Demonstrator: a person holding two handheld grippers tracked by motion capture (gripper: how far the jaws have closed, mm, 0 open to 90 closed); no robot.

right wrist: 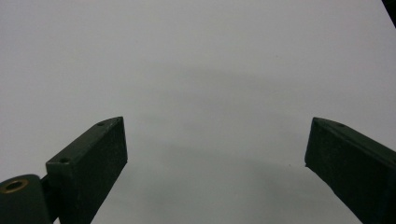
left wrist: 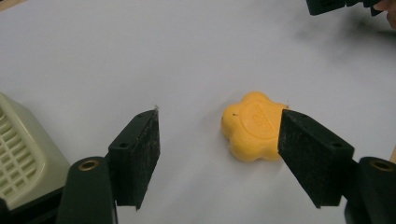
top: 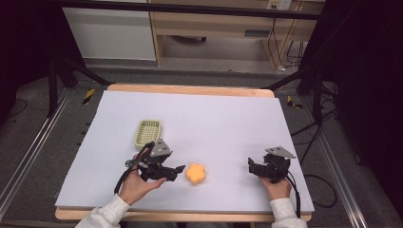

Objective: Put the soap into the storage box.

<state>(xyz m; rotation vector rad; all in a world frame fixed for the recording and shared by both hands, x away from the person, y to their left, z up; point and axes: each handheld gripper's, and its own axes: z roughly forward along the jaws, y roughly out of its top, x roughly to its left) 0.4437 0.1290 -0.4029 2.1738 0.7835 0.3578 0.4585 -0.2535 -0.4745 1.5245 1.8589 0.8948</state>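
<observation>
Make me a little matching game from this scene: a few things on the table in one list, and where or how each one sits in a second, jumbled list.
Things:
1. Orange flower-shaped soft toy
2. Pale green slotted plastic basket
3. Left gripper
4. Right gripper

Places or states:
A. Open, over bare white table sheet, away from the other things
B. Lying flat near the table's front edge, between the two grippers
C. Open, jaws pointed at the toy, not yet closed on it
D. Standing behind the person's left hand, farther up the table

Pairs: 1-B, 2-D, 3-C, 4-A
</observation>
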